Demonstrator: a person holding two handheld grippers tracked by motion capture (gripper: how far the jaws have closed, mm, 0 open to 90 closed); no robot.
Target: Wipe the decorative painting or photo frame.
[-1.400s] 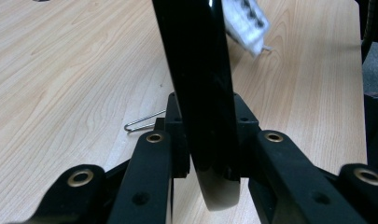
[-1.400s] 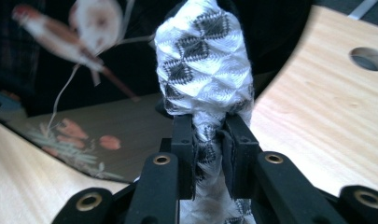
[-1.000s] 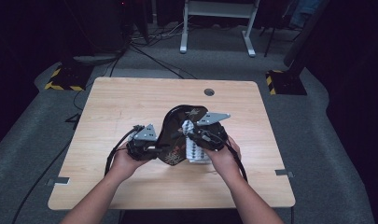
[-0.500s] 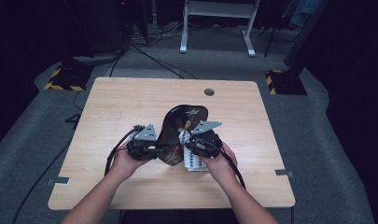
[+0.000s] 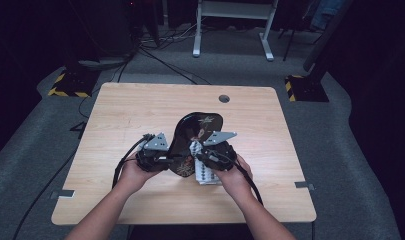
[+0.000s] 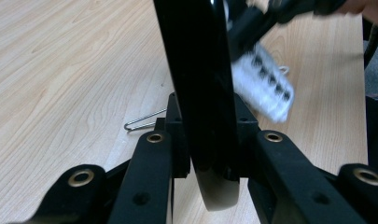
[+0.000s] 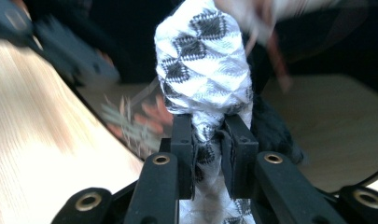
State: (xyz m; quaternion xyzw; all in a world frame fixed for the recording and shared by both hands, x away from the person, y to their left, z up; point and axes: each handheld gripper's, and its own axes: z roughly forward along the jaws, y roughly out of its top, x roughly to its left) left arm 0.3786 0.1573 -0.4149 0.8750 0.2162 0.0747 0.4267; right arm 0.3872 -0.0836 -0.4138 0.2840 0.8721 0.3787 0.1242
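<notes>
Left gripper view first: the jaws are pinching the rim of a black tray [image 6: 196, 93], edge-on between the pads, so the left gripper [image 6: 210, 154] is there to stand the tray up and keep it steady. Over at two o'clock in that view a white cloth with dark diamonds [image 6: 263, 88] is blurred against the tray's side. Right gripper view now, and the jaws are clamped on that same cloth [image 7: 205, 79], bunched into a wad that bulges out above the pads, with the tray's flowered inner face [image 7: 135, 121] just behind it at ten o'clock. That reads as wiping: one hand braces, the other rubs. From the high view the right gripper [image 5: 202, 161] holds the cloth [image 5: 202, 170] against the tray [image 5: 195, 135] from the four o'clock side, the left gripper [image 5: 172, 160] grips it at eight o'clock, and the tray is tipped up near the table's [image 5: 115, 105] middle, toward the six o'clock edge. A thin wire clip [image 6: 142, 122] lies on the wood beside it.
</notes>
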